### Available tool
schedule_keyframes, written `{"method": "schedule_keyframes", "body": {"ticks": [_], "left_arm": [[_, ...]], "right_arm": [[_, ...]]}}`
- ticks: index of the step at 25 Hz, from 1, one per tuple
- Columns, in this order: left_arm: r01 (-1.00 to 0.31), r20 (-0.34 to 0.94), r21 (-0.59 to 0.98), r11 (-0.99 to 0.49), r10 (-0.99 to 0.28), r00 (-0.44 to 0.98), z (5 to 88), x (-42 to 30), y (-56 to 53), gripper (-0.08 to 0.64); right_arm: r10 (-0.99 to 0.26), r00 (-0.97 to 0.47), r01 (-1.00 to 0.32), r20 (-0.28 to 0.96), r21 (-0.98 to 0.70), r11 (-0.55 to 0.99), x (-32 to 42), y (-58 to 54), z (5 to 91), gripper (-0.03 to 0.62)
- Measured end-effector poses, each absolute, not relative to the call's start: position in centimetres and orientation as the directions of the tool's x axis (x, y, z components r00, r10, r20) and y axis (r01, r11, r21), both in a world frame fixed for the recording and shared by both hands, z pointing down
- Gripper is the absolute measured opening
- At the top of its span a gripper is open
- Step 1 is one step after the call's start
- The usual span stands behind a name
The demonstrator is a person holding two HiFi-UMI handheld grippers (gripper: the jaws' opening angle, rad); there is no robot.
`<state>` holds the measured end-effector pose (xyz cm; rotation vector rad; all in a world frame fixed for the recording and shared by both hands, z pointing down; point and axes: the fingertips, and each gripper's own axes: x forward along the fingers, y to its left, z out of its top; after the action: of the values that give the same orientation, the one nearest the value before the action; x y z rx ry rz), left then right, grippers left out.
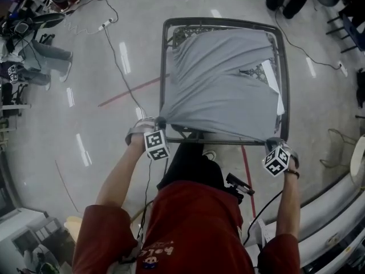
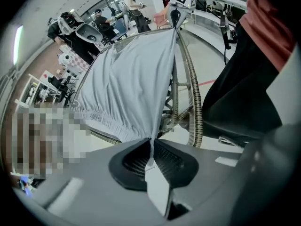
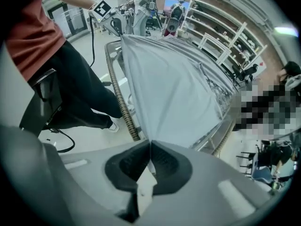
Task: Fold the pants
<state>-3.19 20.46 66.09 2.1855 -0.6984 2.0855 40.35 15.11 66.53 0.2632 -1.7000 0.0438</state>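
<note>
Jaws of the left gripper (image 2: 151,142) are pinched shut on a thin bit of grey cloth, and jaws of the right gripper (image 3: 149,145) are the same. Both hold the near edge of the pants (image 1: 222,84), one at each near corner.

In the head view the pants are in the upper middle of the frame, spread over the bench (image 1: 222,21), with the near edge pulled taut between the grippers at lower left and lower right of the cloth. An elastic waistband (image 2: 108,121) shows in the left gripper view, on the left gripper's side.

Progress, as a judgement:
- Early, with both grasps done for the first fold.
- No fold is laid yet, since the cloth is one spread sheet with some rumples at its right side.
- Left to do: carry the near edge over to the far edge, lay it down, then fold again to shorten.

Around the bench there is only floor (image 1: 114,113) and a loose cable (image 1: 122,76).
</note>
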Motion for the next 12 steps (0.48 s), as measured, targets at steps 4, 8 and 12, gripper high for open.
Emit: {"method": "schedule_keyframes", "body": {"ticks": [4, 8, 12], "left_arm": [[-0.353, 0.957, -0.272, -0.895, -0.289, -0.004, 65.6, -2.7, 23.1, 0.037], [-0.377, 0.951, -0.287, -0.880, -0.308, -0.005, 64.9, -2.3, 24.0, 0.037], [-0.404, 0.937, -0.321, -0.857, -0.350, -0.002, 63.5, -2.3, 22.4, 0.037]], "right_arm": [[-0.162, -0.131, -0.213, 0.978, 0.132, 0.968, 41.3, 17.2, 65.9, 0.009], [-0.219, -0.157, -0.222, 0.963, 0.182, 0.958, 41.2, 17.0, 64.7, 0.009], [-0.295, -0.183, -0.222, 0.938, 0.252, 0.942, 40.4, 14.2, 62.3, 0.009]]}}
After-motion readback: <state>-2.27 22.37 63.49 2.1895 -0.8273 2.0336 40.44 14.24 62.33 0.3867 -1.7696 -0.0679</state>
